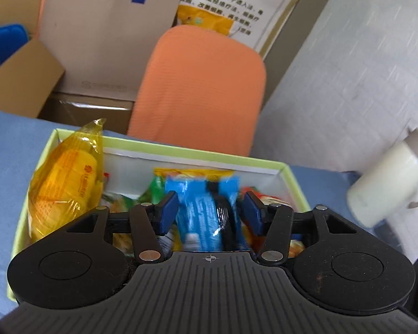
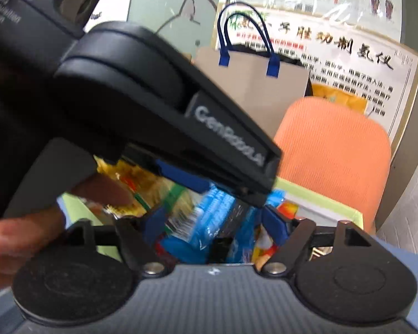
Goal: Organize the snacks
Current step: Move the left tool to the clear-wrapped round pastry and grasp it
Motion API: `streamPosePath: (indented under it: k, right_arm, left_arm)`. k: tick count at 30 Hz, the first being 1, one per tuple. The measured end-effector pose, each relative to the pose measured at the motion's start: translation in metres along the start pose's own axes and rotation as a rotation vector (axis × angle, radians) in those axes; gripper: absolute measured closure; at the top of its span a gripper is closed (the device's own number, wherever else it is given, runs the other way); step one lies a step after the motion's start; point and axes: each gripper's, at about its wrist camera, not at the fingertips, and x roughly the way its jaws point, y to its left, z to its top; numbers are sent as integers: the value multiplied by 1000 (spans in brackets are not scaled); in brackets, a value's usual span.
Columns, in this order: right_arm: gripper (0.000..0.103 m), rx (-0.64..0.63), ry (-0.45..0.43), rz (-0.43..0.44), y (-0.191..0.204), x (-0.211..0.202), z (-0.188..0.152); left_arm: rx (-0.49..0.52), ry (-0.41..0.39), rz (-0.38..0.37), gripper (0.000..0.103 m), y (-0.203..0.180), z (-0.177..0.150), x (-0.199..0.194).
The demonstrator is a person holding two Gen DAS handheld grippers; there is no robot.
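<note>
At the left wall of the shallow pale-green cardboard box (image 1: 192, 154), a clear yellow plastic bag of orange snacks (image 1: 65, 178) stands tilted, its sealed top poking above the box's far left corner. The box sits on a blue tablecloth (image 1: 11, 144). Toward the middle of the box, a blue crinkled plastic snack packet (image 1: 200, 208) lies on a heap of green, yellow and red wrappers. The left gripper (image 1: 210, 211) hangs over it with its blue pads on either side of the packet, apart from it, jaws parted and gripping nothing. In the right wrist view the right gripper (image 2: 213, 224) also straddles the blue packet (image 2: 209, 217) with wide jaws, pads clear of it, while the left gripper's black body crosses above. Off the box's right wall, near the cloth's right edge, stands a cream mug (image 1: 390, 186).
</note>
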Motion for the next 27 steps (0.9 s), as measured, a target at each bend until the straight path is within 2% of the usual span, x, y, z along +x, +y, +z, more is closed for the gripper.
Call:
streamPosePath:
  k: [1,2,3,5,8,10,11,14,16,19,22,24,27]
  right_arm:
    - [13,0,-25,-8,1,-10,2]
    - [10,-10,-51,-23,3,-22,5]
    - [10,-21,-81,-33,5,-35,8]
    - [10,-30,-129,-43,4,-56,15]
    - [10,-31,-174,-31,16,-90,12]
    - [10,-26,-156,-1,28,-105,0]
    - [10,-22,-132,15,46,-122,-13]
    - [10,-5,-38,66,71,-126,-34]
    - [10,6,30,110,106,-134,-66]
    - [10,3,97,158,146,-131,-84]
    - [10,-7,129,173,177,-137,-100]
    - [10,-15,139,153,189,-141,-104]
    - [10,-33,148,119,200,-163,-112]
  left_arm:
    - [9,-20,-5,63,-1,0,-6]
    - [12,-46,-19,55,-2,-1,-16]
    - [13,-79,-35,51,-2,-1,-29]
    - [26,-148,-64,37,-5,-6,-60]
    - [66,-209,-97,33,-7,-23,-104]
    - [68,-216,-117,27,-2,-40,-126]
    - [60,-209,-122,26,2,-48,-134]
    - [8,-166,-100,26,22,-81,-152]
    - [-36,-122,-74,26,38,-106,-158]
    - [-95,-41,-36,29,57,-144,-163]
    - [-124,53,-58,35,66,-177,-162]
    - [-126,102,-88,39,67,-194,-162]
    - [-106,125,-92,41,64,-207,-167]
